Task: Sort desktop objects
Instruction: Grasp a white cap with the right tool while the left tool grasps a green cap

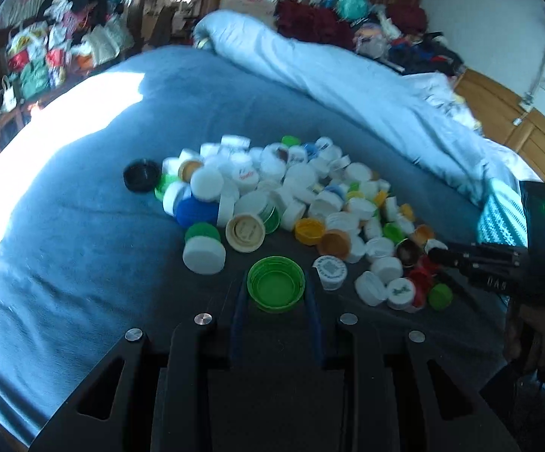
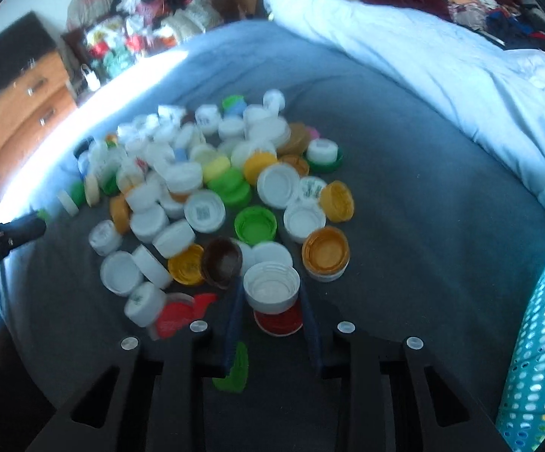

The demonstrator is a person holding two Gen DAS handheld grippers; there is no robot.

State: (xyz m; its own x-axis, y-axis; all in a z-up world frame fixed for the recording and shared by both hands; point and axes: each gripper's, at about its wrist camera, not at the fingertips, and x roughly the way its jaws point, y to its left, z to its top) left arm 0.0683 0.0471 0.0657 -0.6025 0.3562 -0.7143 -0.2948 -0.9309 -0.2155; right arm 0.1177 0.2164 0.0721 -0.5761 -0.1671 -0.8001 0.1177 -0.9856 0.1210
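A heap of several bottle caps, mostly white with green, yellow, orange and blue ones, lies on a blue bedspread. My left gripper is shut on a green cap, held hollow side up just in front of the heap. In the right wrist view the same cap heap spreads ahead. My right gripper is shut on a white cap, hollow side up, above a red cap. The right gripper's fingers reach in at the heap's right edge in the left wrist view.
A rolled light-blue duvet runs along the far side of the bed. A turquoise perforated basket stands at the right. Wooden drawers and piled clothes lie beyond the bed. A dark brown cap and an orange cap flank the white one.
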